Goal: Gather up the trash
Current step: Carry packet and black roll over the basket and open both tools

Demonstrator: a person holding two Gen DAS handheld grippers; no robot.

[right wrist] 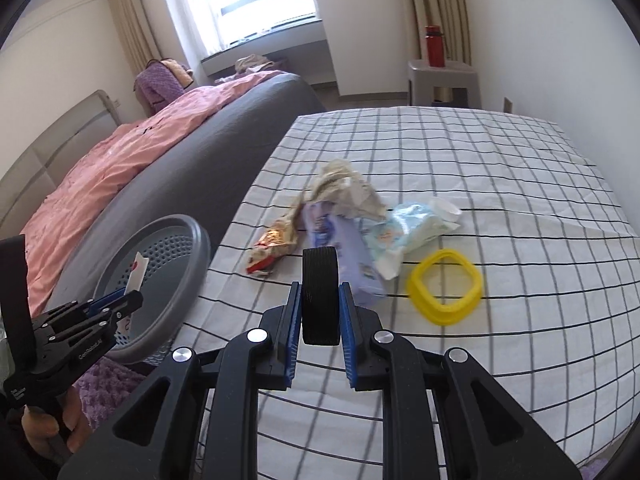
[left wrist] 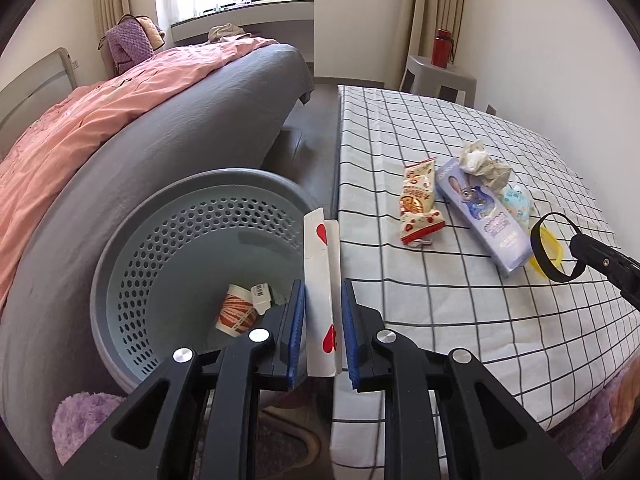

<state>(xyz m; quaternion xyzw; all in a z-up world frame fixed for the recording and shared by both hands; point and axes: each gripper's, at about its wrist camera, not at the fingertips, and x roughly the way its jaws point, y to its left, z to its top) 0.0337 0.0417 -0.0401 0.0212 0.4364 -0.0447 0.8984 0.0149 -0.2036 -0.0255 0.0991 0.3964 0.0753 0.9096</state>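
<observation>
My left gripper (left wrist: 323, 300) is shut on white playing cards with red hearts (left wrist: 320, 280), held over the rim of the grey-blue perforated basket (left wrist: 120, 280); it also shows in the right wrist view (right wrist: 132, 296). A red-and-white wrapper (left wrist: 236, 312) lies in the basket. My right gripper (right wrist: 320, 300) is shut on a black ring band (right wrist: 320, 296) above the checked table; the band also shows in the left wrist view (left wrist: 556, 248). On the table lie a snack wrapper (left wrist: 418, 204), a purple box (left wrist: 480, 216), crumpled paper (left wrist: 484, 164), a wipes pack (right wrist: 412, 228) and a yellow ring (right wrist: 444, 286).
The table with the checked cloth (right wrist: 520, 184) stands right of a grey bed with a pink duvet (left wrist: 80, 128). The basket (right wrist: 168, 264) sits between bed and table. A stool with a red bottle (left wrist: 442, 46) is at the far wall. A purple rug (left wrist: 84, 420) lies below.
</observation>
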